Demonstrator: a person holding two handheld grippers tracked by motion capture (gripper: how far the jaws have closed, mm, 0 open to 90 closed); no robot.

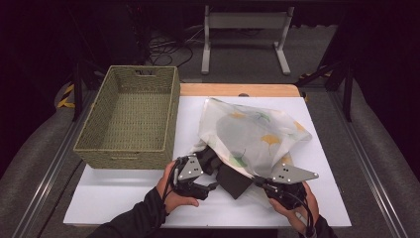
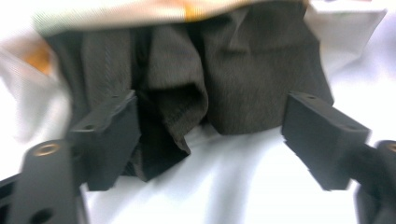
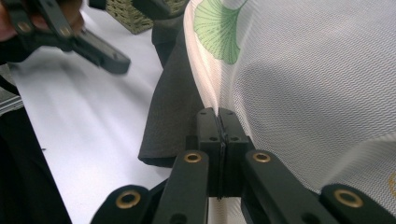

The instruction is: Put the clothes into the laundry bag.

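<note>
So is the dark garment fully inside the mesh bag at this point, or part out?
Part out. The dark garment sticks out of the mesh bag's near opening onto the white table.

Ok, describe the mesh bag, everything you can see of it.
The bag is a translucent white mesh printed with green and yellow ginkgo leaves. It lies crumpled on the white table, right of the basket, its mouth toward the person. A dark cloth spills from the mouth. The right tongs pinch its edge.

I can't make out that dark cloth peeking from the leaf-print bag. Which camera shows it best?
The left gripper view: the dark cloth spreads across it, folds visible. The high view shows a small corner; the right gripper view, one edge.
</note>
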